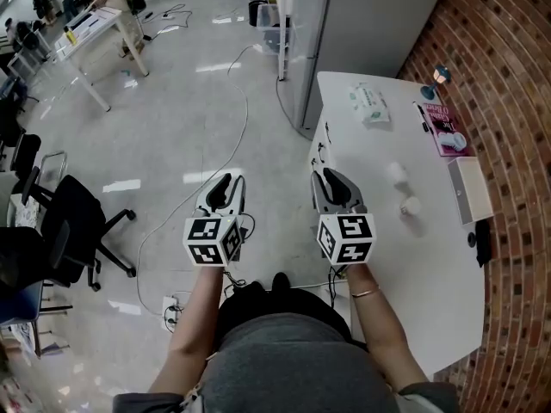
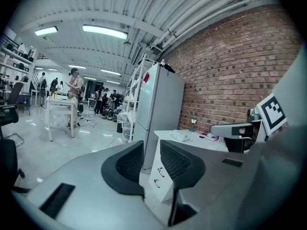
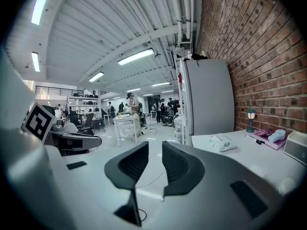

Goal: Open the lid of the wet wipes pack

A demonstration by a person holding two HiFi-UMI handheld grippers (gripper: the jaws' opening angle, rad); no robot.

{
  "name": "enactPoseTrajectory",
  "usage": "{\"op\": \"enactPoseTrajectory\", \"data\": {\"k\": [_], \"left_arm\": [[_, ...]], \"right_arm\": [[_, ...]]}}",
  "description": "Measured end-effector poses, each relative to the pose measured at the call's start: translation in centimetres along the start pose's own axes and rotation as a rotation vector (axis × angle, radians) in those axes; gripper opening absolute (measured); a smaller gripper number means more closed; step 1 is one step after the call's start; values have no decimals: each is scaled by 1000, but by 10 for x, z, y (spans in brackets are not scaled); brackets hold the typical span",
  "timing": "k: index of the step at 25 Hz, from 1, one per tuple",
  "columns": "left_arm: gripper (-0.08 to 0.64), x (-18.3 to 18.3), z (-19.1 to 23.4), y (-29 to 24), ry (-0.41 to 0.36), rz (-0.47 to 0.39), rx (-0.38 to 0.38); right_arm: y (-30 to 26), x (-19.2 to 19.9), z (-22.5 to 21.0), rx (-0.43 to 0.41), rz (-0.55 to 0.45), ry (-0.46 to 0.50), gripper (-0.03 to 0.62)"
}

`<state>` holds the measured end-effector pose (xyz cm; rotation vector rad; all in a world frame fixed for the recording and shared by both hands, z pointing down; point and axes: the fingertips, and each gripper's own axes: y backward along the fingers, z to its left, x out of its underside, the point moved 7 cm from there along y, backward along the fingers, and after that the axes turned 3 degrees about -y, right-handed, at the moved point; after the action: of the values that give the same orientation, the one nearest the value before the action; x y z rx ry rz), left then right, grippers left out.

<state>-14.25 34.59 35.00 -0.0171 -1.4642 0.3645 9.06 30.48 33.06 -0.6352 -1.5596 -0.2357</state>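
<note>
The grey-and-black left gripper [image 1: 227, 179] hangs over the floor, short of the counter, its fingers [image 2: 125, 166] slightly apart with nothing between them. The matching right gripper [image 1: 334, 177] hovers over the near left edge of the white counter [image 1: 413, 291], likewise parted and empty. Neither looks to have started. The white soft-plastic wet wipes pack with green print [image 1: 368, 104] lies at the far end, well apart from both, its lid seemingly shut and the wipes unseen.

closed white wipes pack [image 1: 369, 104] on table
</note>
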Motion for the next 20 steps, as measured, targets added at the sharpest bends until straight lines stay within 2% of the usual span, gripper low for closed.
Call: {"op": "enactPoseTrajectory", "data": {"k": [12,20], "left_arm": [[135,-2,-12,-14,-11,25,26],[147,0,-5,-54,-9,54,79]], "right_arm": [[0,8,-16,-2,56,-31,161],[-26,6,-29,35,68,-51,175]]}}
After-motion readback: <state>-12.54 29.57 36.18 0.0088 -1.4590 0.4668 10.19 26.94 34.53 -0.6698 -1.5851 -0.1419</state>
